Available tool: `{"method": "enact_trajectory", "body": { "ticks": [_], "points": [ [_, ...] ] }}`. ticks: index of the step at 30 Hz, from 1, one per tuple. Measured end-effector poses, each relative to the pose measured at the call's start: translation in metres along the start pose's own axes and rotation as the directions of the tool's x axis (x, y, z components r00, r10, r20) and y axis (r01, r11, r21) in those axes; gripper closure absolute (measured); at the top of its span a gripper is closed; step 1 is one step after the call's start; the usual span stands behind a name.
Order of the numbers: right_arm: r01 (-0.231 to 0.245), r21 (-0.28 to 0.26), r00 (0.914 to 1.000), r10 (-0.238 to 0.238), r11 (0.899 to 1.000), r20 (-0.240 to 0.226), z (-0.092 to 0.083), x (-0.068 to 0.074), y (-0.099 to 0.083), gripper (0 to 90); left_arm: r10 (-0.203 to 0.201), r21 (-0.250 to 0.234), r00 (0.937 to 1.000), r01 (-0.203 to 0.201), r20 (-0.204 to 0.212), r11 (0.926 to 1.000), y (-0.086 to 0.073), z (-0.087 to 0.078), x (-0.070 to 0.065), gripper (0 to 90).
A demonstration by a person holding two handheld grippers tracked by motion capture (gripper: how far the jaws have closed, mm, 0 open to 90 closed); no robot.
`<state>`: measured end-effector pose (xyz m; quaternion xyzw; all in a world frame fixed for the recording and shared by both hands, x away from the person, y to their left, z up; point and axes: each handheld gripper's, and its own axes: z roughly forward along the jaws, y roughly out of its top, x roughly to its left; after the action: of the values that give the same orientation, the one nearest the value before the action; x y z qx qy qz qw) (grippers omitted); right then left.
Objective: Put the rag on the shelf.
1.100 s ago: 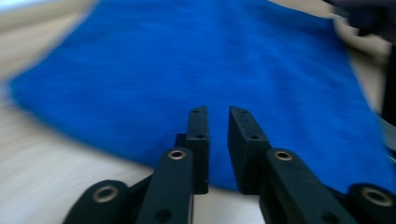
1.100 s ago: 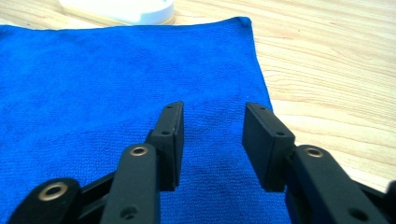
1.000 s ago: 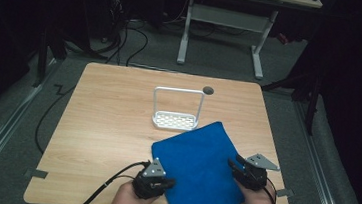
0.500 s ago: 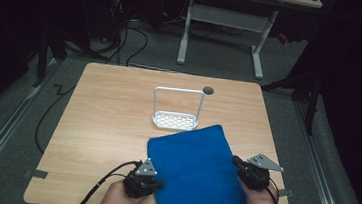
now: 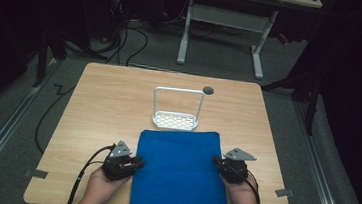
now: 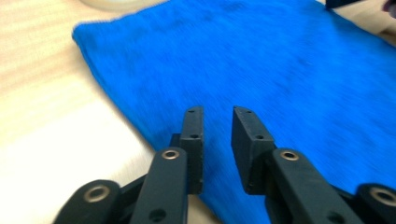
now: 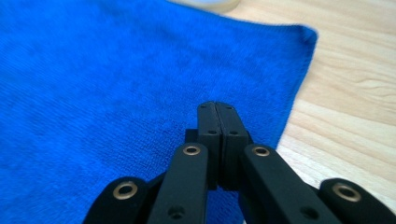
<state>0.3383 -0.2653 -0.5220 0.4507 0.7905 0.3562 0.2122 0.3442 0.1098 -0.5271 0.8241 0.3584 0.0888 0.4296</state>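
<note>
A blue cloth (image 5: 179,174) lies flat and square on the wooden table (image 5: 104,99), reaching its near edge. At the cloth's left edge sits my left gripper (image 5: 138,163). In the left gripper view the cloth (image 6: 289,70) spreads under the left gripper (image 6: 217,112), whose jaws stand a little apart with nothing between them. My right gripper (image 5: 217,160) is at the cloth's right edge. In the right gripper view the right gripper (image 7: 217,106) has its jaws pressed together over the cloth (image 7: 116,70) near that edge, and no fold is visible between them.
A white perforated rack (image 5: 176,119) with a tall wire handle stands just beyond the cloth's far edge. A dark round hole (image 5: 208,90) sits in the tabletop behind it. Bare wood lies left and right of the cloth. A desk frame (image 5: 255,44) stands on the floor beyond.
The cloth has turned from a tilted lie to square with the table edges. Both hands have moved a little toward me, the left one also leftward.
</note>
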Motion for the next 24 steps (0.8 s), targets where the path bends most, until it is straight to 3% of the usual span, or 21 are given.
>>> {"method": "enact_trajectory", "body": {
  "ticks": [1,2,6,8,13,21,24],
  "points": [
    [0.004,0.015,1.0,-0.004,1.0,0.008,0.002,0.001,0.0,90.0,0.0,0.0,1.0,0.0,0.0,1.0,0.0,0.0,0.0,73.7],
    [0.015,0.028,0.9998,-0.015,0.999,0.012,0.004,0.001,-0.001,90.0,0.027,0.046,0.9995,-0.026,-0.018,0.9986,0.0,0.007,-0.001,73.7],
    [0.015,0.038,0.9999,-0.015,0.999,0.008,0.004,0.002,-0.005,90.0,0.055,0.042,0.998,-0.054,-0.029,0.9977,-0.004,0.004,-0.002,75.1],
    [0.009,0.035,0.9998,-0.009,0.999,-0.017,0.0,0.004,-0.008,90.0,0.032,0.031,0.9994,-0.032,-0.013,0.999,-0.01,-0.002,-0.002,75.7],
    [0.019,0.036,0.9984,-0.017,0.999,-0.055,-0.009,0.015,-0.016,90.0,0.027,0.05,0.9996,-0.028,0.006,0.9984,-0.019,-0.014,-0.006,76.3],
    [0.058,0.067,0.9956,-0.053,0.996,-0.077,-0.022,0.036,-0.023,89.6,0.011,0.062,0.9997,-0.012,0.021,0.998,-0.027,-0.026,-0.006,77.7],
    [0.029,0.037,0.9954,-0.026,0.999,-0.092,-0.022,0.032,-0.021,86.6,0.001,0.052,0.9998,-0.002,0.019,0.9987,-0.026,-0.026,-0.002,76.5]
  ]
}}
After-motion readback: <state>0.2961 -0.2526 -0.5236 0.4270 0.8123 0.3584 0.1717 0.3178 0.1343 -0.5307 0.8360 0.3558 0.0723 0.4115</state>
